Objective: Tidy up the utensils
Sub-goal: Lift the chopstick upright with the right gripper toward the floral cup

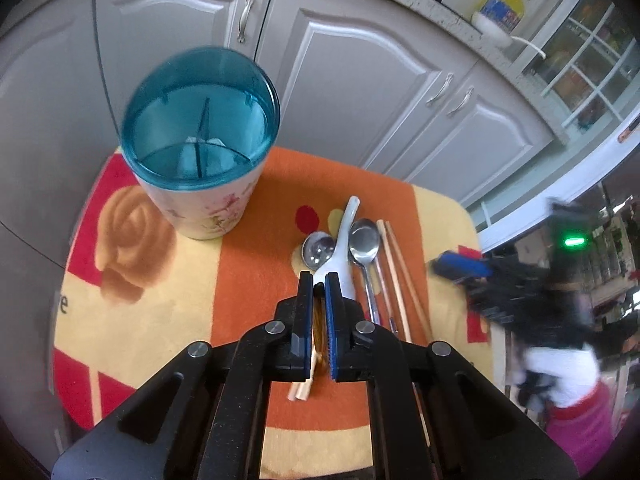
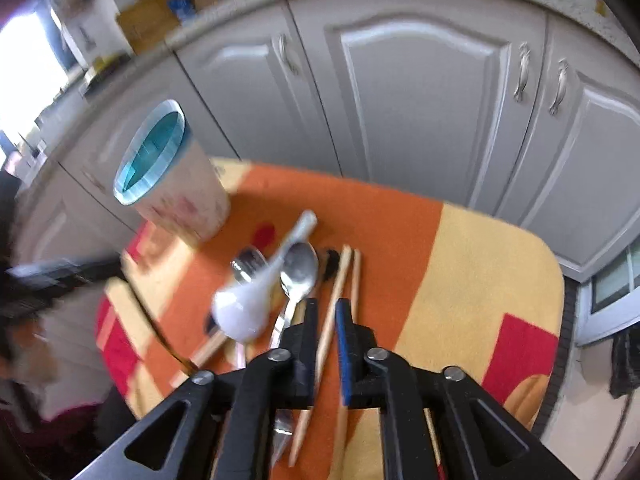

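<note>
A white floral holder with a teal divided insert (image 1: 208, 208) (image 2: 188, 204) stands at the far left of the cloth. To its right lie a white ceramic spoon (image 1: 344, 232) (image 2: 256, 292), a steel spoon (image 1: 364, 240) (image 2: 300, 268), a small steel ladle (image 1: 318, 250) and a pair of wooden chopsticks (image 1: 400, 276) (image 2: 340, 280). My left gripper (image 1: 319, 280) is shut on a thin amber-brown stick (image 1: 319, 328), lifted above the spoons. My right gripper (image 2: 326, 308) is open, with one wooden chopstick running loosely between its pads. In the left wrist view it is a blur at the right (image 1: 460, 270).
The small table carries an orange, yellow and red cloth (image 1: 248, 240) (image 2: 460, 280) with rounded edges. Grey kitchen cabinets (image 1: 360, 80) (image 2: 420, 100) stand close behind it. Pale wooden stick ends (image 1: 300, 392) show under my left jaws. A person's pink sleeve (image 1: 580, 420) is at the right.
</note>
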